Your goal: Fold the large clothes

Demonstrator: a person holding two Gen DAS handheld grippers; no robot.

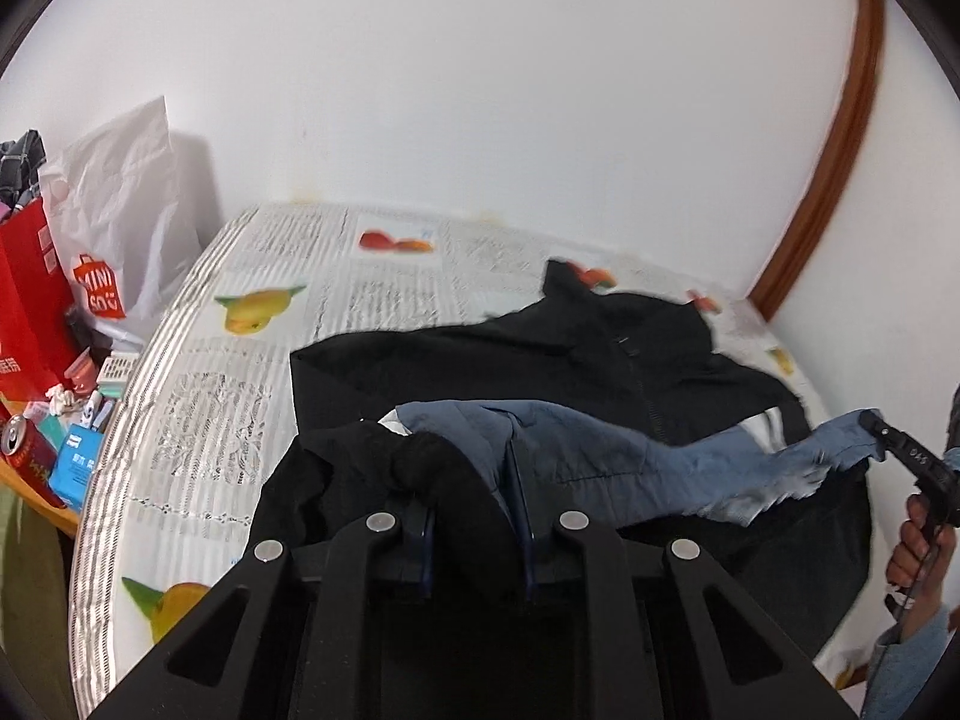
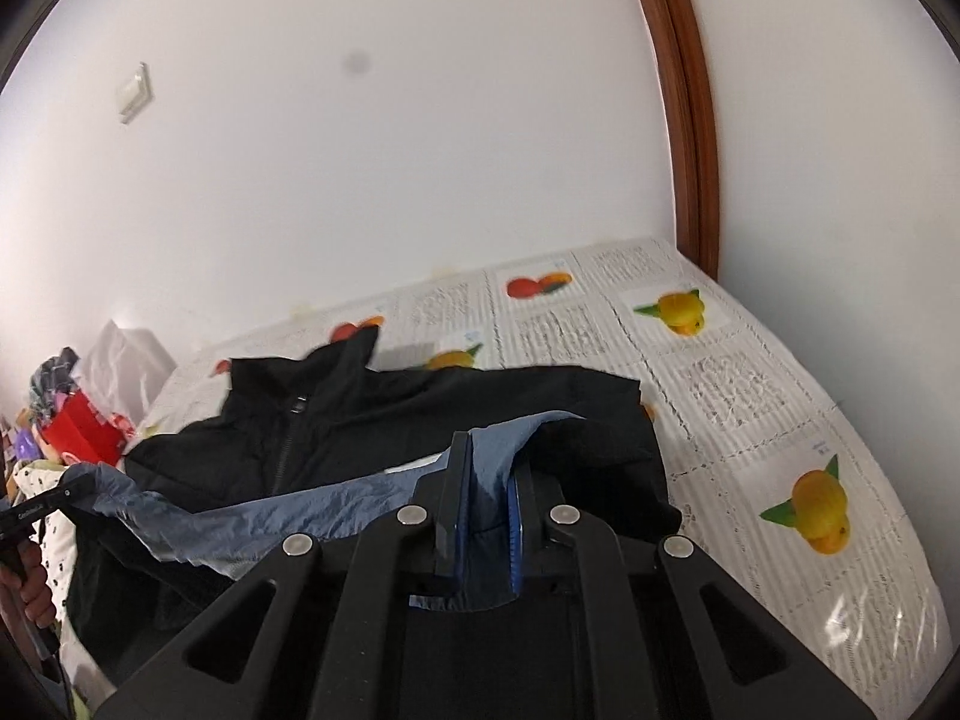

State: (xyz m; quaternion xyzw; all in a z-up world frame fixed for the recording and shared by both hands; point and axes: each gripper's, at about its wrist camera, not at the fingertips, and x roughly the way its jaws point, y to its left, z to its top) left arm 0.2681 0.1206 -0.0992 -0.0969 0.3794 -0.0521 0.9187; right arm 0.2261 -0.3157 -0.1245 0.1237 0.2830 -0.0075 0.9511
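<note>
A black zip jacket (image 1: 540, 354) with a blue-grey lining (image 1: 630, 462) lies on a table with a fruit-print cloth (image 1: 288, 276). My left gripper (image 1: 474, 480) is shut on the jacket's bottom edge, black fabric bunched between its fingers. My right gripper (image 2: 486, 480) is shut on the same hem, with blue lining (image 2: 498, 456) between its fingers. The hem is lifted and stretched between the two grippers. The right gripper also shows at the right edge of the left wrist view (image 1: 873, 426). The jacket collar (image 2: 342, 354) points toward the wall.
Left of the table stands clutter: a red bag (image 1: 30, 300), a white Miniso bag (image 1: 120, 216), a red can (image 1: 24, 450) and small boxes (image 1: 75, 468). A white wall is behind the table. A brown door frame (image 2: 684, 120) is at the far corner.
</note>
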